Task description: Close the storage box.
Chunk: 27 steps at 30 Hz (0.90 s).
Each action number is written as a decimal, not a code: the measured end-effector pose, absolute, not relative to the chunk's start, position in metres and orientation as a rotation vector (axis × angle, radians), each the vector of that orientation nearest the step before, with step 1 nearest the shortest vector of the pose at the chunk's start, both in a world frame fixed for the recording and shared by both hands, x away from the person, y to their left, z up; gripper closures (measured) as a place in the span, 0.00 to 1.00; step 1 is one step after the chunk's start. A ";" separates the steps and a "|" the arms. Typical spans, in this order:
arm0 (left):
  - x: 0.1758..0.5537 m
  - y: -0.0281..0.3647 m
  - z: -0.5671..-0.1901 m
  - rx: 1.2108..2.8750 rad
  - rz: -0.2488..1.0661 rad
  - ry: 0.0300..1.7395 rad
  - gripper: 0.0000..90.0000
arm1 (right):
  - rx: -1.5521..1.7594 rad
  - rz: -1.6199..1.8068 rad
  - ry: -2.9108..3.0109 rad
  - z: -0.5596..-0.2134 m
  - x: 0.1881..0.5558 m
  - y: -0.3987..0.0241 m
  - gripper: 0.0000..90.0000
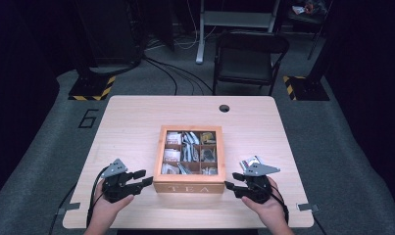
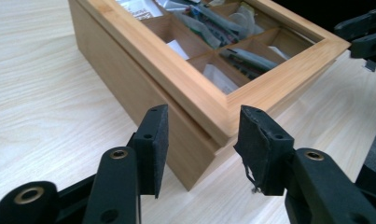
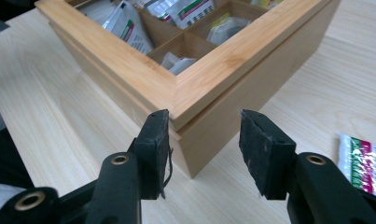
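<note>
High view first: at the near edge of the pale wood-grain table [image 1: 131, 117], the person's two hands come in from the bottom. The left gripper [image 1: 147, 177], a black two-jaw tool with a grey three-cornered plate on top, sits at about 8 o'clock from the table's middle; the right gripper [image 1: 229, 181], built the same, sits at about 4 o'clock. Each points inward at a near corner of the square light-bamboo tea box [image 1: 188, 187].

Left gripper view shows its jaws parted to a moderate gap on either side of the box's near corner [image 2: 202, 154], the pads clear of the wood and nothing pinched. Right gripper view shows the same at the other near corner [image 3: 195, 140]: jaws moderately apart, the left pad just beside the lid's edge, though I cannot tell if it touches, the right pad clear.

The box stands at the table's middle, its front wall lettered "TEA". A wide bamboo frame forms the lid, shut over the base, with a thin seam running below it. Through the lid's window, wooden dividers split the inside into small compartments holding paper and foil tea sachets.

Just beyond the right gripper, at about 3 o'clock from the box, a white foil sachet with red and green print [image 3: 363, 161] lies flat on the table.
</note>
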<state>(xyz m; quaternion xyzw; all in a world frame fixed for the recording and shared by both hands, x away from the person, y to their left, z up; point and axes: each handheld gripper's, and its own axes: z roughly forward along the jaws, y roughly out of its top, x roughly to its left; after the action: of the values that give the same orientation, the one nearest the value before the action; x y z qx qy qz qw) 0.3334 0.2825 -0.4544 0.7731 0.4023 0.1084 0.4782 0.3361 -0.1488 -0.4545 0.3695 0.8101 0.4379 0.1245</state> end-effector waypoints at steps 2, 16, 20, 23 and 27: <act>0.334 0.284 -0.455 1.892 0.270 0.993 0.57 | 1.083 1.291 2.344 -0.453 0.336 -0.152 0.57; 0.342 0.296 -0.461 1.885 0.365 1.062 0.52 | 1.140 1.237 2.237 -0.454 0.344 -0.171 0.54; 0.344 0.300 -0.463 1.892 0.372 1.070 0.52 | 1.157 1.210 2.226 -0.459 0.348 -0.175 0.54; 0.347 0.303 -0.465 1.880 0.377 1.087 0.51 | 1.169 1.188 2.221 -0.462 0.349 -0.175 0.53; 0.349 0.307 -0.468 1.867 0.393 1.102 0.49 | 1.169 1.168 2.216 -0.467 0.352 -0.177 0.52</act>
<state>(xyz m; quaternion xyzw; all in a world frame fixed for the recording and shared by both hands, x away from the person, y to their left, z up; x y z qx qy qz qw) 0.3492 0.3070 -0.4675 0.7558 0.4463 0.1590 0.4520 0.3522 -0.1767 -0.4667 0.4153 0.7875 0.4152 0.1873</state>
